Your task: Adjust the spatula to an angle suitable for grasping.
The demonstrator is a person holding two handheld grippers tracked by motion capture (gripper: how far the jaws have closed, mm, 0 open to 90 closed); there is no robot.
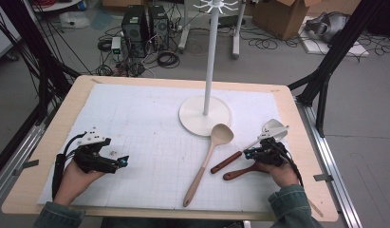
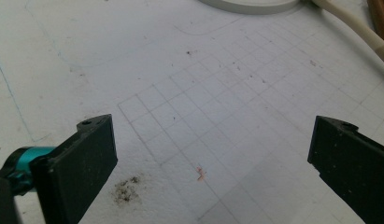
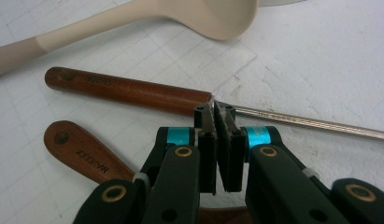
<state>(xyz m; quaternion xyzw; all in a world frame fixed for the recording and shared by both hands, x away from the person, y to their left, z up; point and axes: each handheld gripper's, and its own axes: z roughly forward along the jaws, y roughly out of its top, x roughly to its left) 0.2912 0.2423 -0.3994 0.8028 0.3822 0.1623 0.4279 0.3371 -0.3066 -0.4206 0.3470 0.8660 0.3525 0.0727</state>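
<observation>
From the high view I had the left gripper (image 1: 122, 161) parked near the left edge of the tabletop (image 1: 64, 118). The right gripper (image 1: 248, 154) sat low by the right edge, nose on the steel-shanked turner (image 1: 227, 162). That turner lay aslant between the cream ladle (image 1: 209, 159) and a second brown-handled utensil (image 1: 240, 172), in front of the white stand (image 1: 205, 115).

In the left gripper view, the left gripper (image 2: 213, 135) stood wide open over bare grid mat (image 2: 217, 84), holding nothing.

In the right gripper view, the right gripper (image 3: 216, 114) was shut, pads together. Its tips met the turner right where the wooden handle (image 3: 129, 91) joined the steel shank (image 3: 311, 122). I saw nothing caught between the pads, because the shank ran across the tips rather than between them.

My read was that this was a pickup that hadn't bitten. To do it well I'd want the jaws opened and the wrist turned so the pads straddled the handle crosswise. I'd close on the wood just behind the joint, where it's thick enough to hold, and keep clear of the second utensil (image 3: 82, 151) just beside it.
</observation>
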